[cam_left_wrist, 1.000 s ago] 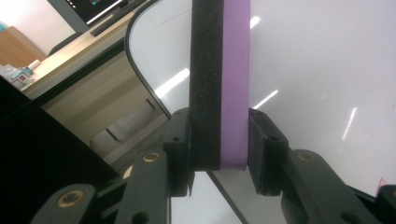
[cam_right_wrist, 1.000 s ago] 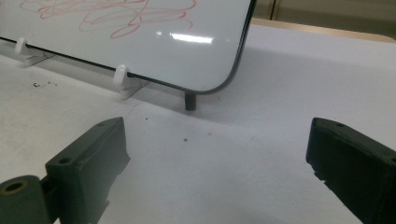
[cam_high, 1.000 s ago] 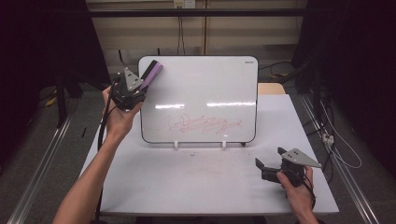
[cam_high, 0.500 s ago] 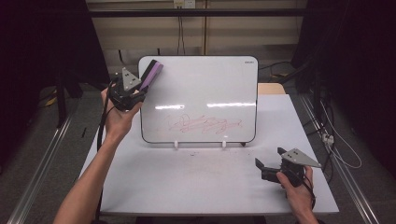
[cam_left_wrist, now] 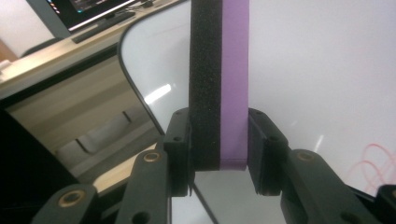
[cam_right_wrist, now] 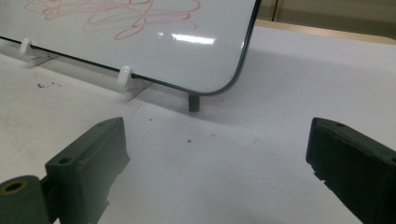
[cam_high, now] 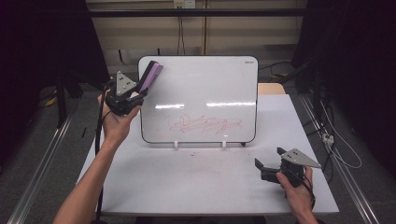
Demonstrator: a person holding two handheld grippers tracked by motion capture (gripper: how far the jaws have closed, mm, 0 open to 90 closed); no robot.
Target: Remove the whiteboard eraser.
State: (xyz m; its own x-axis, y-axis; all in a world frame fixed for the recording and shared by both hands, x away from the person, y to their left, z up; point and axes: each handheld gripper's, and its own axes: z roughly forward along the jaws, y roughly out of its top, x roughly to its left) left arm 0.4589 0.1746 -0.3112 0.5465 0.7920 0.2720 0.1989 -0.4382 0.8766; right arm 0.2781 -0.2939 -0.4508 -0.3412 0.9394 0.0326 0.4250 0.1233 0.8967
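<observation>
Two tongs, left tongs clamping eraser, right tongs wide.

A lab — dark curtains, aluminium rails.

— What lies around the work?
— A white tabletop, smudged faintly red and dotted with dark crumbs. Behind it, a beige wall with cables hanging down.
— And at the sides?
— Metal rails on the grey floor, and a monitor on a desk.
</observation>
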